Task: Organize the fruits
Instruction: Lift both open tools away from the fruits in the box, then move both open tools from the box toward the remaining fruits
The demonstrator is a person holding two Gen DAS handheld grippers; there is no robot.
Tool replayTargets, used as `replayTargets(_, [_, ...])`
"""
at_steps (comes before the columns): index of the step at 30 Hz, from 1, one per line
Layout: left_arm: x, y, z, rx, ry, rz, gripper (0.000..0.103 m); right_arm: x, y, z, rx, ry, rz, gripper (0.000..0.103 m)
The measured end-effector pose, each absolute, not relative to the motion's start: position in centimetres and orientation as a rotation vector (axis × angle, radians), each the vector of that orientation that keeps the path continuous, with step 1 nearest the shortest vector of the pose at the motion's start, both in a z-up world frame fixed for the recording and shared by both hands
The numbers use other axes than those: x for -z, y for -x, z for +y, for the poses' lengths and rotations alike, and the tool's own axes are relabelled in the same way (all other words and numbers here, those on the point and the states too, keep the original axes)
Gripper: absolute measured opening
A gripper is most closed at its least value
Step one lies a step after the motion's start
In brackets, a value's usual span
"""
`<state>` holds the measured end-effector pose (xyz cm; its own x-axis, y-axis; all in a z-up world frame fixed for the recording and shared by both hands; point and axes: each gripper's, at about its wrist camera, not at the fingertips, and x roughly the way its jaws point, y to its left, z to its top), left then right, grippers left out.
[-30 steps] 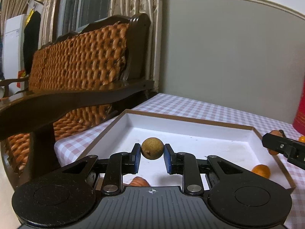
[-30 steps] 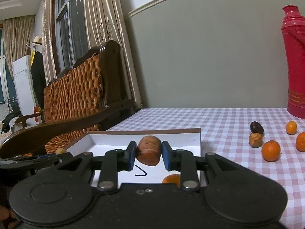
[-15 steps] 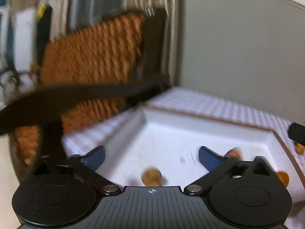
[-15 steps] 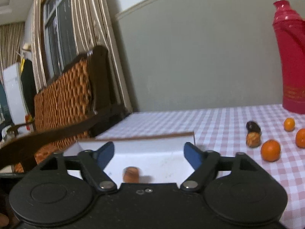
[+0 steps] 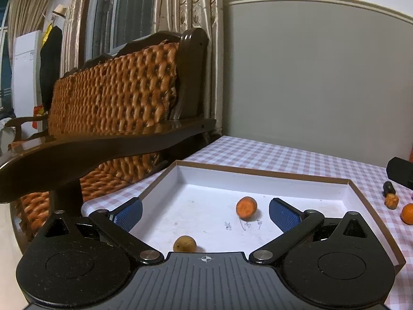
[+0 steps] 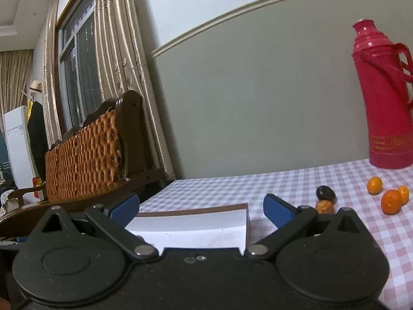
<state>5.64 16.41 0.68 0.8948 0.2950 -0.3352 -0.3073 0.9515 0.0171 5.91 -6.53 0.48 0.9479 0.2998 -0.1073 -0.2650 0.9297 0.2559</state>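
We've got two fruits lying loose on the white floor of the tray (image 5: pixel 304 180): a brown longan (image 5: pixel 184 244) low in the frame's centre, right at the edge of our left gripper's body, and an orange-red fruit (image 5: pixel 246 207) just above and right of it, mid-frame. They sit apart, neither touching a wall. Our left gripper (image 5: pixel 205 213) hangs over the near part of the tray, its blue pads spread wide; the jaws have just been opening and nothing is between them now.

At the right edge of that view, more fruit waits outside the tray on the checked cloth (image 5: pixel 284 155).

From the right wrist, we see our right gripper (image 6: pixel 201 208) with jaws likewise just opened, standing wide and empty, over the tray's near corner. Lower right of that frame: a dark fruit (image 6: pixel 325 193), a brown one (image 6: pixel 324 206) touching below it, and three oranges (image 6: pixel 391 201) near a red flask (image 6: pixel 384 98).
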Motion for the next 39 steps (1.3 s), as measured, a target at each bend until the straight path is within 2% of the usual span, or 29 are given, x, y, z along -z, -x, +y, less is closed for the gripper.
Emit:
replayTargets(24, [-1.2, -5.2, 13.3, -0.236, -0.005, 0.324, 0.103, -0.3, -4.3, -8.5, -0.251, -0.215, 0.147, 0.097])
replayTargets(39, [-1.5, -4.8, 7.6, -0.114, -0.061, 0.298, 0.103, -0.5, -2.6, -12.2, -0.195, -0.196, 0.155, 0.097])
